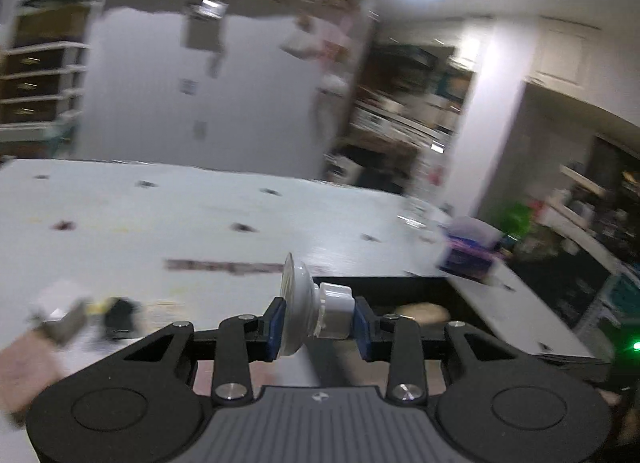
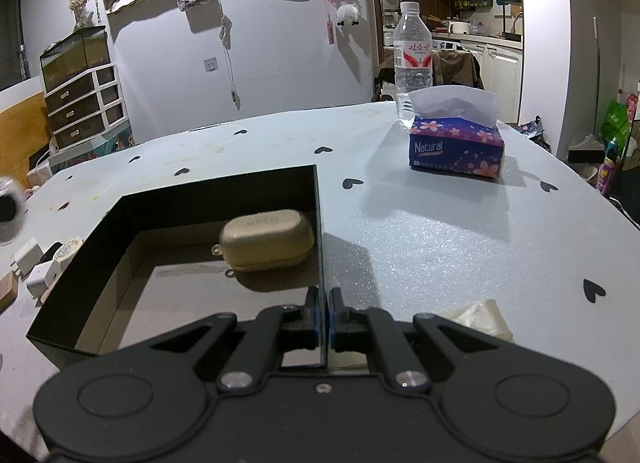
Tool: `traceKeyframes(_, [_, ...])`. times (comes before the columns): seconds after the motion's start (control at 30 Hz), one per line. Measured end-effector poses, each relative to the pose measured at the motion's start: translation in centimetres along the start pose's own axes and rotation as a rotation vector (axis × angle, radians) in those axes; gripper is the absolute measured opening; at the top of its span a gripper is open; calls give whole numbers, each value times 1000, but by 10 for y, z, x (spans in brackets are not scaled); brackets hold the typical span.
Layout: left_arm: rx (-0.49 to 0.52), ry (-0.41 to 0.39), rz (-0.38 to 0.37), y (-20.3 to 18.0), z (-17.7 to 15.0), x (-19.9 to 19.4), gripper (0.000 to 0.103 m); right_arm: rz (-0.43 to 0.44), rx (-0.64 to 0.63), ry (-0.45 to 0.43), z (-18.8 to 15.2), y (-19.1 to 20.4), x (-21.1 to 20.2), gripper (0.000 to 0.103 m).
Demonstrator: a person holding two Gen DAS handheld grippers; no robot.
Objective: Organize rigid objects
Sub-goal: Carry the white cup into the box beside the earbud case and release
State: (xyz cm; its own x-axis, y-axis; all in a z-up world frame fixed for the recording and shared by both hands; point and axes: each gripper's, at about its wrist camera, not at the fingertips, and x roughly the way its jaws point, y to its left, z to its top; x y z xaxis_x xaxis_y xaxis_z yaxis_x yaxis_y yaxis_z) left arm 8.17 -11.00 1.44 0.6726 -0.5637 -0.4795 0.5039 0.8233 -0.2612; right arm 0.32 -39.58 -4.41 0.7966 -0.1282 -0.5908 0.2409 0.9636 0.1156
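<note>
My left gripper point(image 1: 320, 321) is shut on a white suction-cup knob point(image 1: 316, 309), held sideways above the table, near the black box point(image 1: 460, 295); this view is motion-blurred. My right gripper point(image 2: 325, 317) is shut on the right wall of the black open box point(image 2: 320, 223). A beige oval case point(image 2: 267, 239) lies inside the box. Small white items and a round badge point(image 2: 40, 263) lie on the table left of the box.
A purple tissue box point(image 2: 456, 147) and a clear water bottle point(image 2: 412, 63) stand at the far right of the pale table point(image 2: 440, 231). A crumpled cream bag point(image 2: 480, 317) lies beside my right gripper. Drawers point(image 2: 84, 103) stand by the wall, left.
</note>
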Motion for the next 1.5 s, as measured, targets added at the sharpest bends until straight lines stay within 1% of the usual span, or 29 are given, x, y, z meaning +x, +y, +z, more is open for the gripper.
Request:
traceKeyframes(0.03, [4, 21, -32, -8, 2, 10, 37, 0, -1, 0, 0, 0, 0, 5])
traceKeyframes(0.17, [-6, 117, -118, -36, 5, 48, 37, 1, 1, 1, 0, 0, 1, 5])
traceKeyframes(0.33, [-79, 258, -201, -54, 0, 99, 37, 4, 4, 2, 0, -1, 2, 5])
traceKeyframes(0.43, [-111, 327, -236, -63, -5, 124, 37, 8, 5, 3, -1, -1, 3, 5])
traceKeyframes(0.57, [-123, 368, -259, -70, -11, 148, 37, 13, 10, 4, -1, -3, 3, 5])
traceKeyframes(0.6, [-138, 384, -274, -69, -12, 153, 37, 14, 10, 4, -1, -3, 3, 5])
traceKeyframes(0.7, [-233, 444, -377, -63, -19, 168, 37, 19, 14, 3, -1, -4, 3, 6])
traceKeyframes(0.73, [-254, 460, -396, -61, -21, 171, 37, 20, 15, 3, -1, -4, 4, 6])
traceKeyframes(0.77, [-264, 473, -400, -61, -24, 174, 37, 20, 15, 3, -1, -4, 4, 6])
traceKeyframes(0.83, [-265, 491, -380, -60, -27, 179, 37, 20, 15, 4, -1, -4, 4, 6])
traceKeyframes(0.87, [-288, 499, -384, -57, -27, 181, 38, 19, 14, 4, -1, -4, 4, 6])
traceKeyframes(0.9, [-304, 491, -393, -56, -26, 181, 46, 20, 16, 4, -1, -5, 4, 6])
traceKeyframes(0.93, [-300, 480, -379, -55, -26, 179, 54, 20, 17, 4, -1, -5, 4, 6])
traceKeyframes(0.97, [-293, 470, -340, -55, -25, 177, 72, 20, 17, 5, -1, -5, 4, 6])
traceKeyframes(1.0, [-297, 460, -311, -53, -24, 175, 77, 18, 15, 5, -1, -5, 4, 6])
traceKeyframes(1.17, [-303, 462, -254, -43, -19, 169, 80, 17, 15, 5, -1, -4, 4, 6])
traceKeyframes(1.23, [-294, 464, -259, -41, -18, 166, 79, 16, 15, 5, -1, -5, 4, 6])
traceKeyframes(1.37, [-260, 456, -243, -44, -17, 161, 78, 18, 16, 5, -1, -5, 4, 6])
traceKeyframes(1.43, [-241, 468, -246, -46, -17, 159, 71, 18, 16, 5, -1, -5, 4, 6])
traceKeyframes(1.5, [-192, 484, -240, -51, -17, 156, 66, 17, 16, 5, -1, -5, 4, 6])
